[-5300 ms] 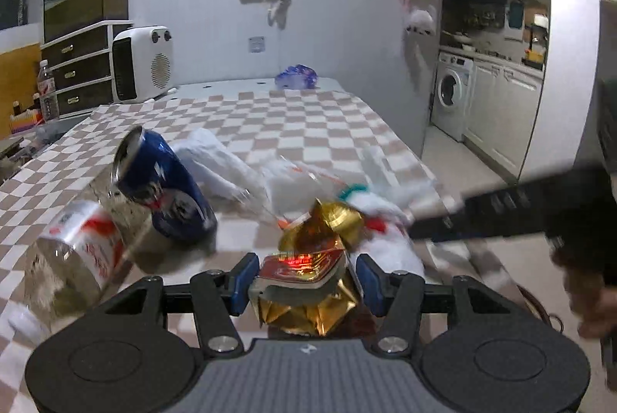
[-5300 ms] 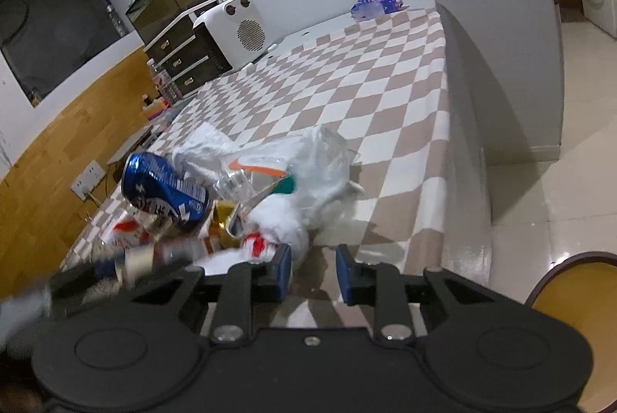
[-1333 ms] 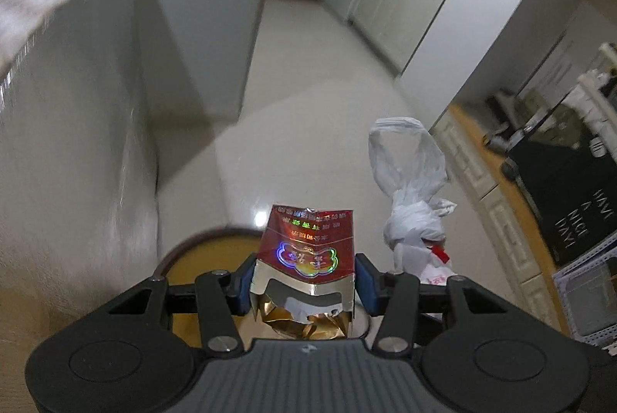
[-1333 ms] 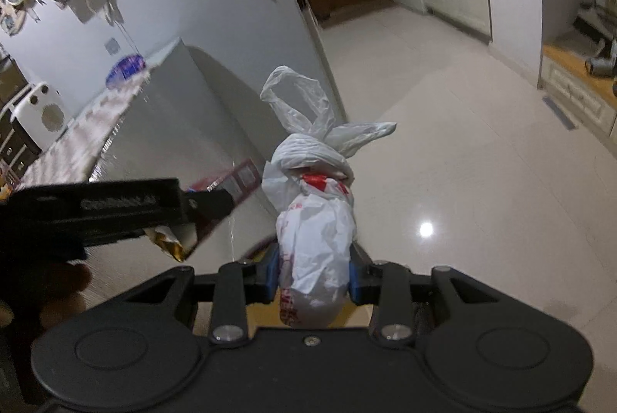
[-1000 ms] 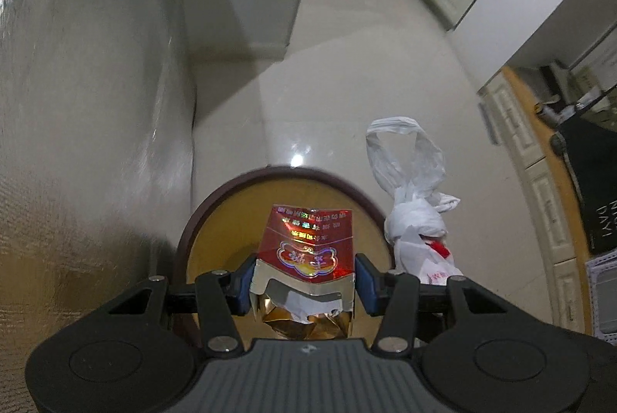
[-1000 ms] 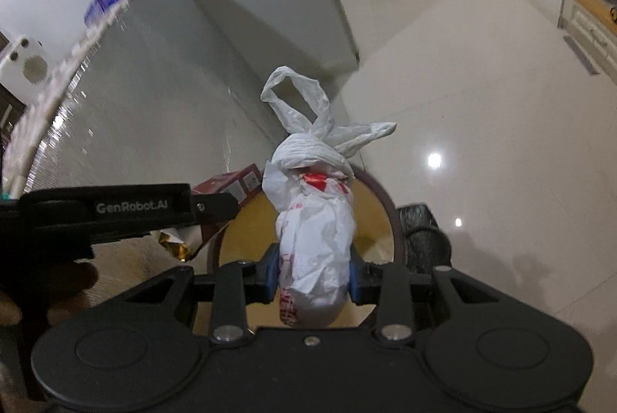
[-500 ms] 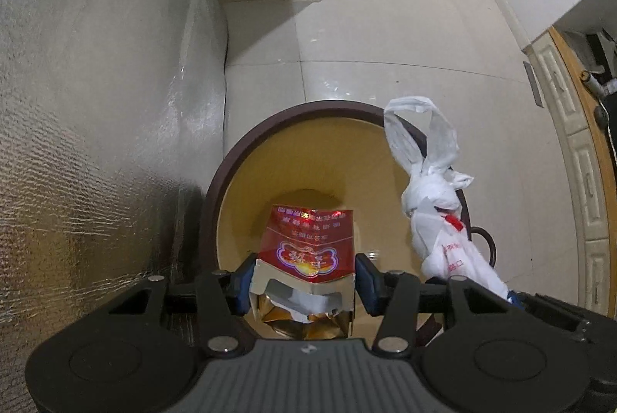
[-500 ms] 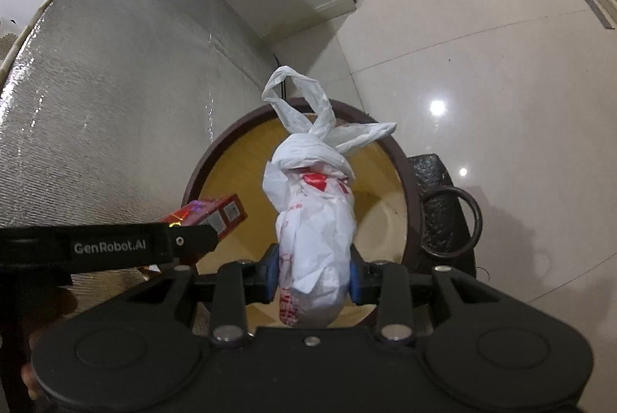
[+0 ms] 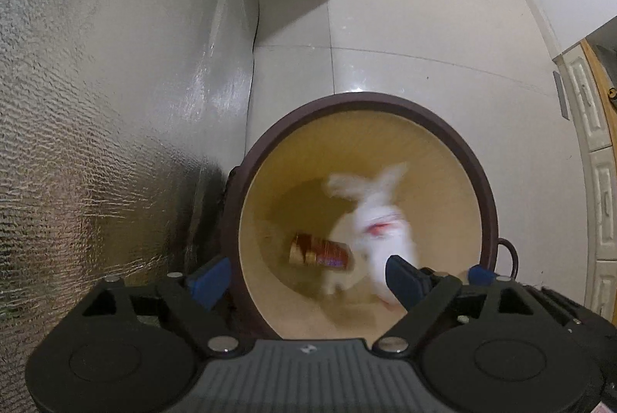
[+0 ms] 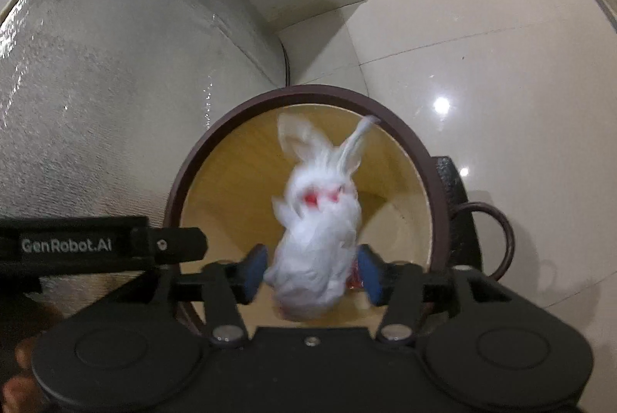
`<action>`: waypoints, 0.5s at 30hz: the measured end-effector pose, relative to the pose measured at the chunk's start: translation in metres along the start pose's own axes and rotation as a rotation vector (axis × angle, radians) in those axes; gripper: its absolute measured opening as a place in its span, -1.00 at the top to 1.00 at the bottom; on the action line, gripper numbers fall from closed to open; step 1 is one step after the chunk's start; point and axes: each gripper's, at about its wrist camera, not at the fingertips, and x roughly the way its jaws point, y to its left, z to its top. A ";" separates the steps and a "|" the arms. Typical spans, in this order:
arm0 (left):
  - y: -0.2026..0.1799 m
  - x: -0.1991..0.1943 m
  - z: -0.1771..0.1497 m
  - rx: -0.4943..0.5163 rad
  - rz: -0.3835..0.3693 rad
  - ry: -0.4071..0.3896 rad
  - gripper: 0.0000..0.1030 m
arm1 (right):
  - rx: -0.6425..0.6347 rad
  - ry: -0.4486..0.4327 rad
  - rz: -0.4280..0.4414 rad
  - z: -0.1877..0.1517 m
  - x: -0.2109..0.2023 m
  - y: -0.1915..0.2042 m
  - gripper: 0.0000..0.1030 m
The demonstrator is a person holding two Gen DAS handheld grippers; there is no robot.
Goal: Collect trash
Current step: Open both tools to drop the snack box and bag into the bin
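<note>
Trash dropping into the bin

Bin (image 9: pixel 486 189), round with a dark rim and tan inside, fills the lower centre of both wrist views, its mouth facing up toward the cameras. It stands on pale floor tiles, just beside a silvery quilted wall at the left of each frame.

Left gripper (image 9: pixel 304 276) points straight down over the bin. Its jaws are opening and stand wide, with nothing between them. The red and gold box (image 9: pixel 318 254) is blurred, lying on its side low inside the bin, below and ahead of the jaws.

Right gripper (image 10: pixel 314 276) tilts down over the same opening. Its jaws are opening too. The knotted white bag (image 10: pixel 318 231) sits between the blue pads, blurred, with a gap showing on either side, so it looks released and falling. Its long axis runs from the pads up the frame toward the bin's far rim, knot ends uppermost. In the left view the bag (image 9: pixel 380 224) appears at the right of the bin's inside, beside the box.

Both pieces lie within the rim, directly beneath the jaws, so the likely next move is lifting both hands clear.
</note>
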 end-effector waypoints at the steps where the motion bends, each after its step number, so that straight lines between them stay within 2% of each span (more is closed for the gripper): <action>1: -0.001 0.000 -0.001 0.003 0.002 0.001 -0.70 | -0.019 -0.005 -0.010 -0.001 -0.001 0.001 -0.17; 5: -0.004 0.001 -0.003 0.009 0.005 0.002 -0.71 | -0.074 -0.013 -0.047 -0.008 -0.006 0.001 -0.24; 15: -0.005 0.009 -0.004 0.020 0.012 0.014 -0.73 | -0.138 -0.023 -0.065 -0.019 -0.021 -0.004 -0.47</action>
